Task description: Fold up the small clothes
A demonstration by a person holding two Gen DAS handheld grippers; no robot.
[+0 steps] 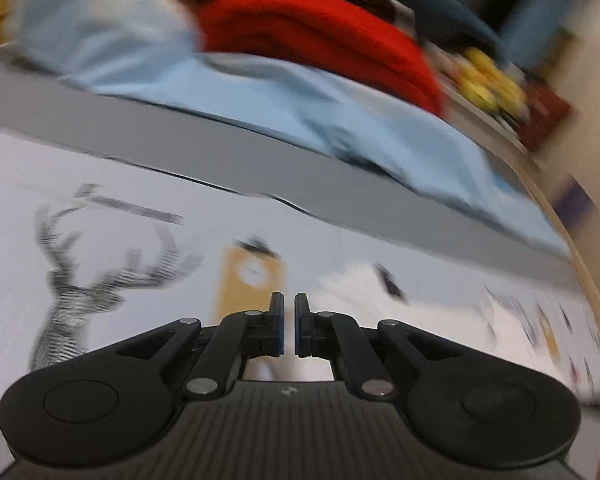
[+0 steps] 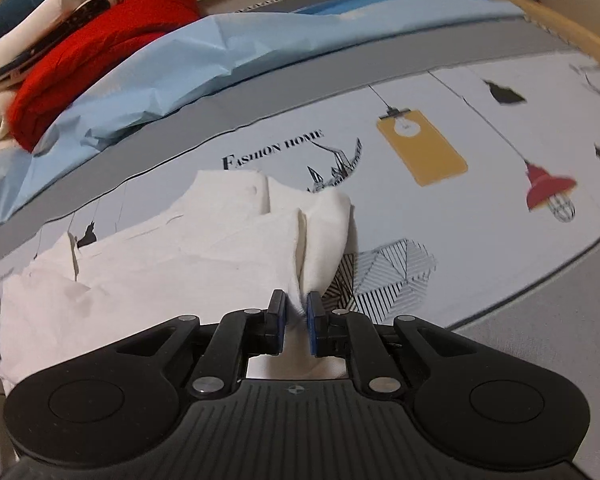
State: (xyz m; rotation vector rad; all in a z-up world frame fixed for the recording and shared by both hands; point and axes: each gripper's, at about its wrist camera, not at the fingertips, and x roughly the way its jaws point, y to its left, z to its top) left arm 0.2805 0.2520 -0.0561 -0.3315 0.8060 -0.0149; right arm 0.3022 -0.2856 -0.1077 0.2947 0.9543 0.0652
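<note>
Right gripper clenched on a fold of the white garment, which lies on the printed table cover short of the grey border; left gripper clenched on nothing over the print; red cloth and light-blue sheet at the far edge.

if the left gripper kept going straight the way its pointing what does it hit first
Most likely the printed tablecloth just past the left gripper; its shut fingers hold nothing. The blue cloth lies further off. Blur leaves depth unsure.

Black left gripper, black right gripper, blue pads, silver rivets
</note>
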